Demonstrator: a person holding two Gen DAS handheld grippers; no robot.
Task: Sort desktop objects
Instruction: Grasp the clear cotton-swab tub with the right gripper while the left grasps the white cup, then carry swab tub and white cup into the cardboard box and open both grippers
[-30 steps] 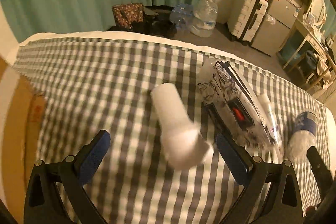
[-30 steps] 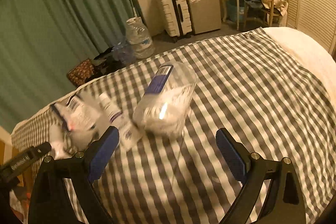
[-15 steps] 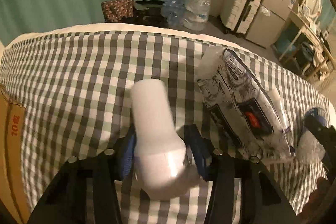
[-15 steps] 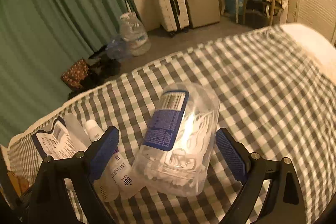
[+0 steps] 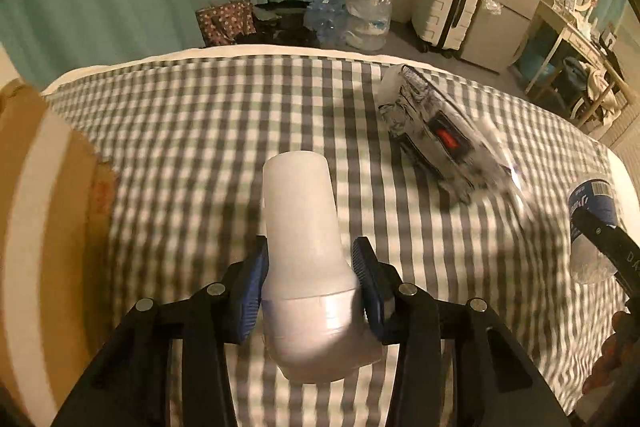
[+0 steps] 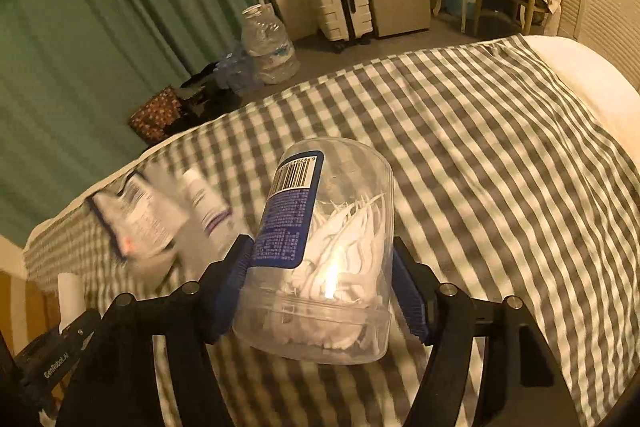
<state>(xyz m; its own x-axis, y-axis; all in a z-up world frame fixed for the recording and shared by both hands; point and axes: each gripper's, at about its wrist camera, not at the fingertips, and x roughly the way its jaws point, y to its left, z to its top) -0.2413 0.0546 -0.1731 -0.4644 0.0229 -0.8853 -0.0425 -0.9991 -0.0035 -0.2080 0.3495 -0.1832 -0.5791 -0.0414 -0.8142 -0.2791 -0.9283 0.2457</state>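
A: White bottle [image 5: 304, 227], item one: lying along the left gripper [image 5: 312, 279], cap end toward the camera, both blue pads pressed to its sides, above the checked cloth [image 5: 192, 131]. Cardboard box [image 5: 44, 219] at nine o'clock of it, foil pouch [image 5: 436, 139] at two o'clock.

B: Item two?

A: Clear jar of floss picks [image 6: 324, 255], between the jaws of the right gripper [image 6: 324, 291], which are closing; left pad touches the blue label [image 6: 288, 219], right pad looks just at the wall. Small tube [image 6: 204, 203] and the pouch at ten o'clock of it.

B: Handling advice?

A: My judgement: let the right jaws seat fully before lifting, since the round jar may roll out. Carry the bottle level toward the box.

B: Writing?

A: A barcode on the jar label; the print below is too small. Red marks on the box, unreadable.
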